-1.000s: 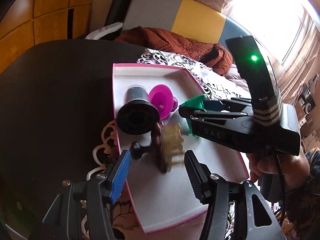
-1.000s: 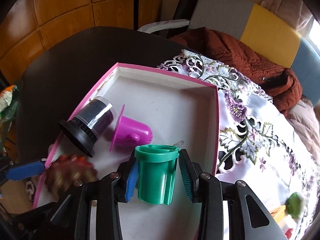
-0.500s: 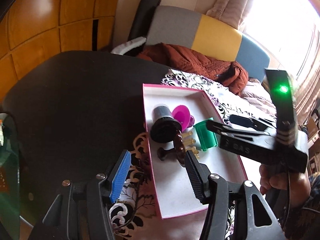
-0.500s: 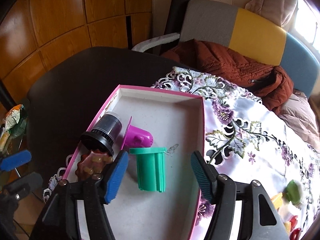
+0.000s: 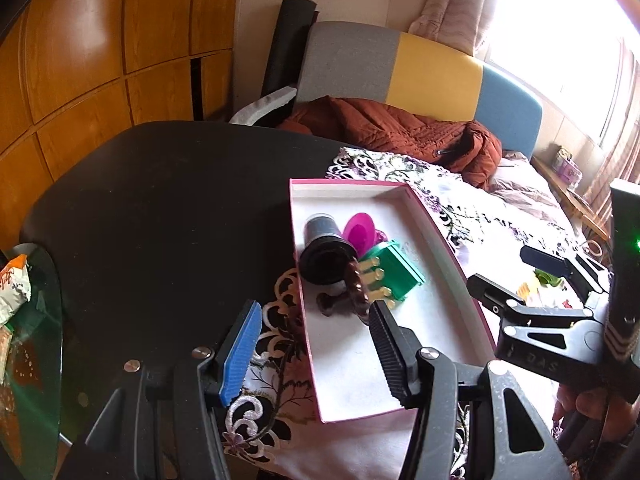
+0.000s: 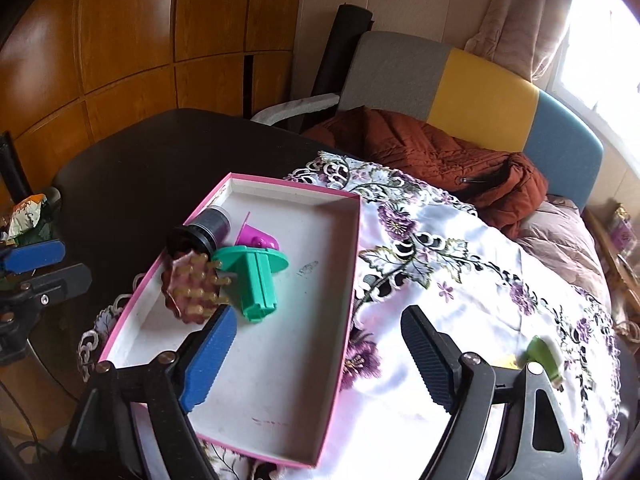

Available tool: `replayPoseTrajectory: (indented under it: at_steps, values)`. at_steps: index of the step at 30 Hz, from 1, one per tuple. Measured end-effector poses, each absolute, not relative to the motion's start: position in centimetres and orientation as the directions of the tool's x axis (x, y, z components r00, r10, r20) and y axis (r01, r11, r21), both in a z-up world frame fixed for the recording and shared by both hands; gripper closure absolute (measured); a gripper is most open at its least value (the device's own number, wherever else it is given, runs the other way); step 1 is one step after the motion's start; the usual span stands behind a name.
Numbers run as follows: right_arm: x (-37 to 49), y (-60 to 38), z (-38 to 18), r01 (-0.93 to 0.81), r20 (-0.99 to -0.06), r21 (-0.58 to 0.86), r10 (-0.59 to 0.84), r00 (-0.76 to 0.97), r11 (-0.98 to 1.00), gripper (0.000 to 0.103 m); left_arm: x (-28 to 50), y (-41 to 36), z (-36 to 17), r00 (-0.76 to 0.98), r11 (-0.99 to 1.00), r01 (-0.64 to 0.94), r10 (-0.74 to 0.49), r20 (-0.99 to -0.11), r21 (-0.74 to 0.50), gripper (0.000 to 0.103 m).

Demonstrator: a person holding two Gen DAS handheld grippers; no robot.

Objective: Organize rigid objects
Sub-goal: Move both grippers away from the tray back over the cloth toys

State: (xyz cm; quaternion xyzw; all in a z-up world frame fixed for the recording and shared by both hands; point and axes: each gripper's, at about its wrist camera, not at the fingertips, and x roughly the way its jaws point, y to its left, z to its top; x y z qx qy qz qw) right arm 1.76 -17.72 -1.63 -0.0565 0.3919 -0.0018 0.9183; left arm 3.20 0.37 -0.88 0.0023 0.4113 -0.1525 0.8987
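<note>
Daylight from the window (image 5: 560, 32) blows out the upper right; fisheye edges bend, corners perhaps vignetted.

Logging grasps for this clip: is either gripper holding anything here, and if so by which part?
Nothing is held. The left gripper is open and empty; the right gripper has its jaws opening with nothing between them. The green cup lies in the pink box.
</note>
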Motion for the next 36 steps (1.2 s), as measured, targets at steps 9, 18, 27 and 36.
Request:
replayPoseTrajectory:
  at_steps: [9,18,27,36]
  values:
    - [-0.5,-19.7,-2.0,0.020,-0.715,-0.101,-0.087,0.694,0.995,0.015,1.9,-1.8,-1.0,0.601,0.936,0.339,-0.292,-0.743,-0.094,0.047]
    - [-2.1,-23.1,-2.2,0.092,-0.720,-0.097,-0.134,0.681,0.991,0.010,1.1,-4.5,-1.0,0.588,0.908,0.414,-0.317,-0.745,-0.060,0.047]
    - [-3.3,-28.5,-0.9,0.209,-0.698,-0.130,-0.240,0.675,0.969,0.010,0.5,-7.8,-0.6,0.568,0.866,0.500,-0.359,-0.741,-0.036,0.047]
    - [-5.6,-37.8,0.2,0.429,-0.649,-0.156,-0.420,0.635,0.890,0.009,-0.3,-11.8,-0.7,0.534,0.818,0.574,-0.395,-0.747,-0.022,0.047]
